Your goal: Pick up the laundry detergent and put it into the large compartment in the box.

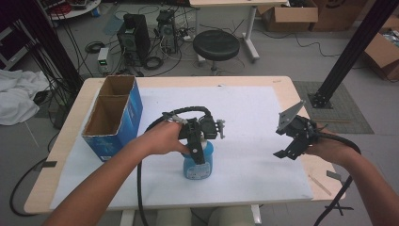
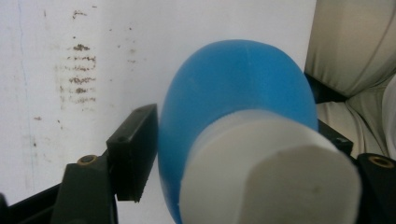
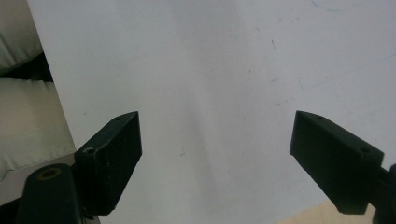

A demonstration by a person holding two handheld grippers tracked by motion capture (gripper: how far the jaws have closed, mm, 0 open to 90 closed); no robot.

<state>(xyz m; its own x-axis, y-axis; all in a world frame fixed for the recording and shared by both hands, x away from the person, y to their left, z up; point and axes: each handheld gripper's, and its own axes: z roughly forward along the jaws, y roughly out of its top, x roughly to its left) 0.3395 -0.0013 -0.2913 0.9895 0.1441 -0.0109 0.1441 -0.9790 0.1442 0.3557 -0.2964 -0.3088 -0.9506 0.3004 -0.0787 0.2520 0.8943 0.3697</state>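
**Blue bottle gripped near the front edge, right fingers spread over bare sheet**

Forearms are coming in from the bottom of the high view, one on each side. Nearest the person, the blue bottle (image 1: 198, 162) is standing upright on the white sheet (image 1: 244, 122), close to the front edge of the tabletop (image 1: 70, 136). The left gripper (image 1: 197, 149) is reaching down over it from above, held by the left hand (image 1: 162, 138). In the left gripper view the bottle's blue body and pale cap end are sitting between the black fingers (image 2: 133, 149); the near finger is pressing flush against the blue side, and the far one is showing just past the cap, so the fingers are clamping the bottle.

To the right, well apart from the bottle, the right gripper (image 1: 288, 153) is hovering near the sheet's right edge, held by the right hand (image 1: 331, 148). Its fingers (image 3: 114, 156) are standing wide apart with nothing between them, looking down on bare sheet, with the sheet's edge and the pale seat beyond at the left of that view.

Between the two grippers the sheet is lying open, and it is running bare toward the far edge too. Farther back on the left, a blue cardboard box (image 1: 113, 115) with two open compartments is standing at the sheet's left edge, apart from the bottle. Beyond the tabletop, a black stool (image 1: 216, 44) is sitting on the floor.
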